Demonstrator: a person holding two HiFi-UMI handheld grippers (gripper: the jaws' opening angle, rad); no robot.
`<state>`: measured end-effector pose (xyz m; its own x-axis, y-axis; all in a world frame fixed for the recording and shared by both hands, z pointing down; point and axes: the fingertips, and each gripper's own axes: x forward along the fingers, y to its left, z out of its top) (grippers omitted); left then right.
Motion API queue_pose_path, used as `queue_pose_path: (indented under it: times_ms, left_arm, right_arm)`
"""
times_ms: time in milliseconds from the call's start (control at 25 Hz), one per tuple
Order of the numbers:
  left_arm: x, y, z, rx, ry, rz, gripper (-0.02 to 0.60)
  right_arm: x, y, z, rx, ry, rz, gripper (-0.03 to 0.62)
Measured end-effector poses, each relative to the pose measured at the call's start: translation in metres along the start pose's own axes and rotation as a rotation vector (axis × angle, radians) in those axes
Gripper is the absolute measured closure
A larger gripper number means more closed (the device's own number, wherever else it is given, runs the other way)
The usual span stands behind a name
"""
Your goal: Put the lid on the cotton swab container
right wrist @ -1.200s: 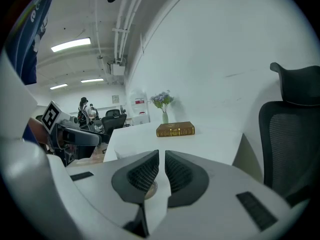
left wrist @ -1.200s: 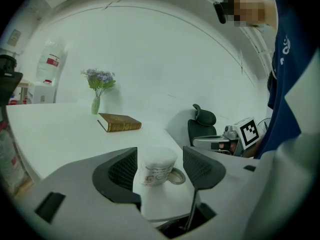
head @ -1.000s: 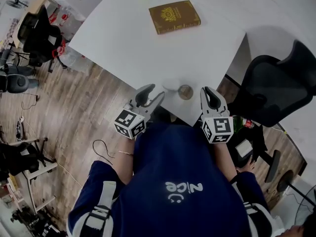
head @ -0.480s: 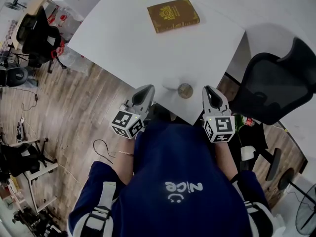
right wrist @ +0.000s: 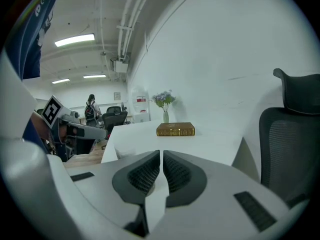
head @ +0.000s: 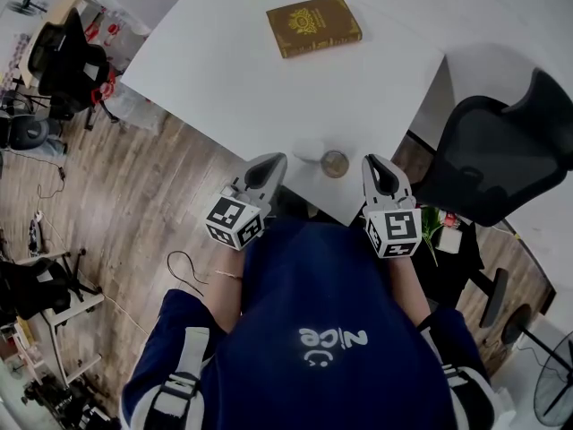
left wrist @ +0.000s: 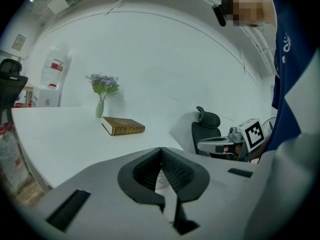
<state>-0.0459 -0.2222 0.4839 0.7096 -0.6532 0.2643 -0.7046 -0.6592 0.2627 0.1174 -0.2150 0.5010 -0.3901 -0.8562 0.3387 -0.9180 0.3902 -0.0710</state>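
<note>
The white bench filled the upper head view, with a black office chair off its right edge and a brown book on its far side. The left gripper and right gripper were at the near corner, both closed on nothing. Between them stood the cotton swab container, with the lid lying just beside it.
</note>
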Motion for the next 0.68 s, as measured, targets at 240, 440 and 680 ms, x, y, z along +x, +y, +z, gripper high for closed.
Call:
queue_pose_path:
  times_ms: [240,440,680]
  left_arm:
    - [0.002,-0.001,-0.005,0.024,0.026,-0.009,0.561]
    - [0.002,-0.001,-0.009,0.036,0.038,-0.007,0.561]
    - [0.0,0.001,-0.01,0.038,0.043,-0.005,0.561]
  right_arm:
    - [0.002,0.005,-0.003,-0.011,0.011,0.016,0.537]
    - [0.004,0.006,-0.002,-0.015,0.01,0.018,0.537]
    - [0.004,0.009,-0.003,-0.019,0.012,0.02,0.537]
